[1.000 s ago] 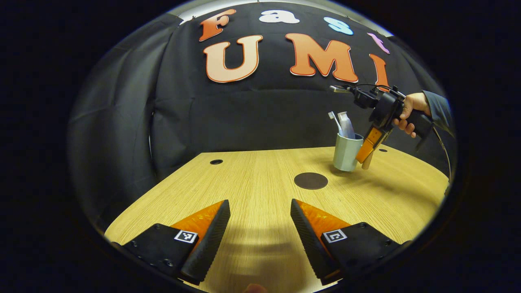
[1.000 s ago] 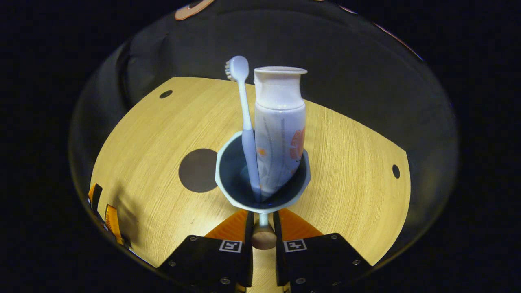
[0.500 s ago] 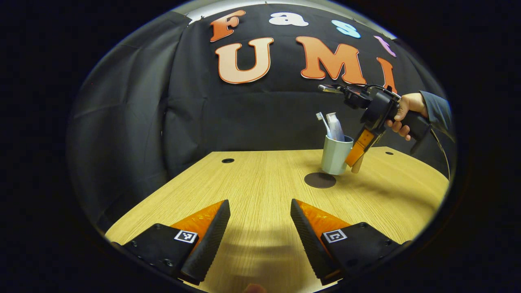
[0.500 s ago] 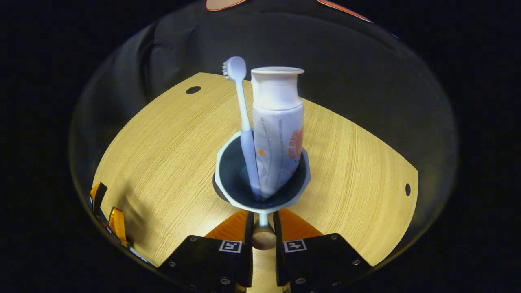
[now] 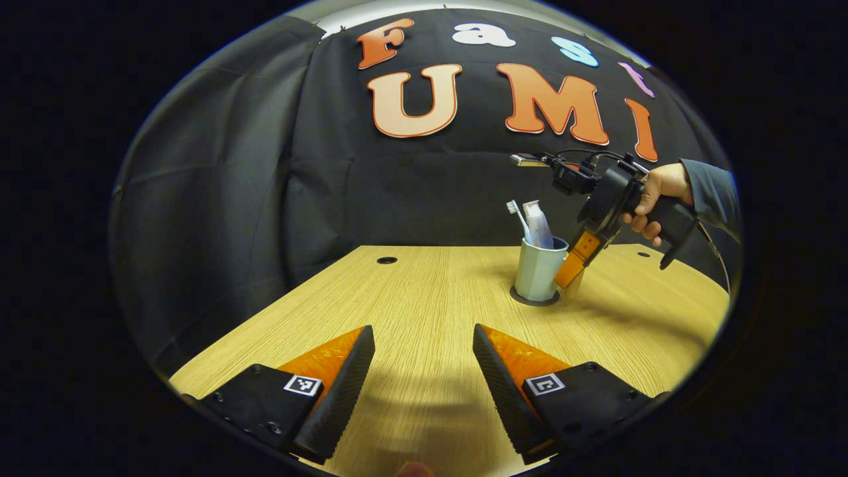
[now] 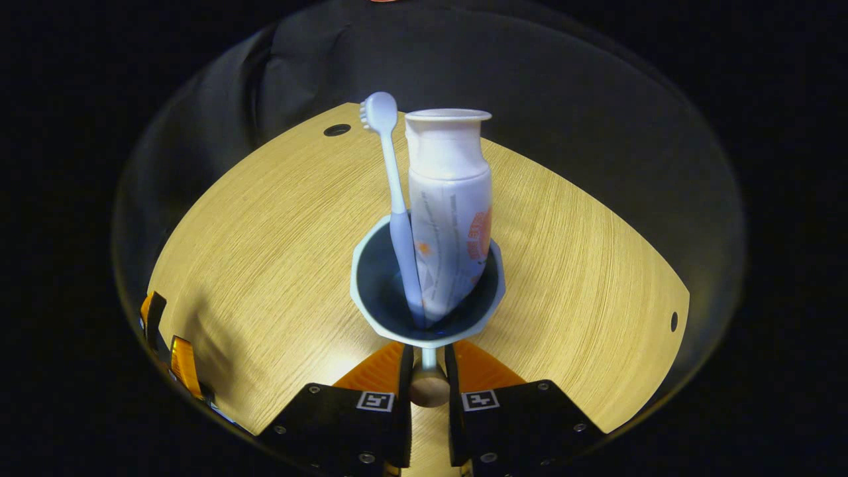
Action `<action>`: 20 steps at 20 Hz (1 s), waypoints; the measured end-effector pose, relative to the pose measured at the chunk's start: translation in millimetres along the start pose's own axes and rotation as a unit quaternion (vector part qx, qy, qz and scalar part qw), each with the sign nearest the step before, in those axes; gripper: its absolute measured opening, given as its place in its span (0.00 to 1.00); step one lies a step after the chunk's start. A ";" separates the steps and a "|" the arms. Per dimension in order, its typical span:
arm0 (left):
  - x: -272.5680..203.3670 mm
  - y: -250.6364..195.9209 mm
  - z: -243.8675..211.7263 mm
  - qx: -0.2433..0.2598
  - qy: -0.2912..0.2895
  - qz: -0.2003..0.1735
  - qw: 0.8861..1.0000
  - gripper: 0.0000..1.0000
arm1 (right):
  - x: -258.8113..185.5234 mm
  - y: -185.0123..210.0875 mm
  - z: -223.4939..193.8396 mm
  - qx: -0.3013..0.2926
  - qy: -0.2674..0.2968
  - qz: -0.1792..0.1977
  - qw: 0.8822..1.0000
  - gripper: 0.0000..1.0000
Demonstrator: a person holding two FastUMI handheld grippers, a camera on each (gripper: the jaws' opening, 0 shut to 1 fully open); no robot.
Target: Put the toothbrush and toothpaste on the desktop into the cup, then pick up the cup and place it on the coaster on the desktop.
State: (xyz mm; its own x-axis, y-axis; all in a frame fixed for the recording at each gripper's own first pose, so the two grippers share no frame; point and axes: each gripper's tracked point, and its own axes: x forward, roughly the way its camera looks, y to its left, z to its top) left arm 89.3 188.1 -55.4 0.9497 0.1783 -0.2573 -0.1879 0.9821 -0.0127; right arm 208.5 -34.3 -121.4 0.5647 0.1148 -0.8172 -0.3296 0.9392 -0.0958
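Your right gripper is clamped on the cup's handle; the cup, carrying toothbrush and toothpaste, has moved over and now sits on the coaster toward the table's far right. Release is next, I'd say. Left gripper idles wide at the near edge.

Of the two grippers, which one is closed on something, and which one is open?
The right gripper is closed on the cup's handle, both fingers pressing it. The left gripper is open, its fingers wide apart above the bare table.
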 end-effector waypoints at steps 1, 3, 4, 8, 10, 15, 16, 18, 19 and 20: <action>-1.0 1.7 -2.5 -0.003 0.003 0.001 1.000 0.96 | -1.0 -0.9 1.7 0.008 0.000 -0.001 1.000 0.23; -1.9 3.4 -3.4 -0.010 0.005 0.002 1.000 0.96 | -6.7 -5.0 3.0 0.009 -0.006 -0.006 1.000 0.25; -2.0 3.8 -4.5 -0.014 0.005 0.002 1.000 0.96 | -10.5 -8.0 4.0 0.004 -0.012 -0.010 1.000 0.31; -6.1 1.2 4.4 -0.026 -0.004 0.001 1.000 0.96 | -30.5 -14.9 11.1 -0.004 -0.041 -0.017 0.999 0.53; -9.0 -8.4 13.3 -0.029 -0.012 -0.005 1.000 0.96 | -42.8 -14.5 12.9 -0.007 -0.063 -0.012 0.998 0.63; -16.4 -41.4 53.7 -0.011 -0.041 -0.022 0.999 0.96 | -83.9 -23.2 17.9 -0.009 -0.145 -0.014 0.989 0.70; -18.0 -49.8 63.4 -0.007 -0.049 -0.027 0.998 0.96 | -93.8 -23.3 17.2 -0.005 -0.163 -0.013 0.986 0.73; -24.6 -70.0 85.6 -0.005 -0.073 -0.040 0.996 0.96 | -114.7 -27.1 14.7 0.012 -0.200 -0.017 0.980 0.77; -26.9 -82.0 94.5 -0.005 -0.081 -0.047 0.996 0.96 | -121.5 -27.5 10.1 0.023 -0.210 -0.015 0.977 0.74; -30.0 -91.2 101.6 -0.005 -0.089 -0.053 0.995 0.95 | -129.7 -27.4 7.0 0.028 -0.225 -0.009 0.974 0.80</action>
State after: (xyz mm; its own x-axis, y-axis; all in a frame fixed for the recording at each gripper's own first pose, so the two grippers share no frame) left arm 103.5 99.4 51.6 0.9936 0.0822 -0.0778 -0.0855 0.9955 -0.0411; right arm 149.6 -72.7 -8.8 0.8486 0.2166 -0.4826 -0.2819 0.9572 -0.0661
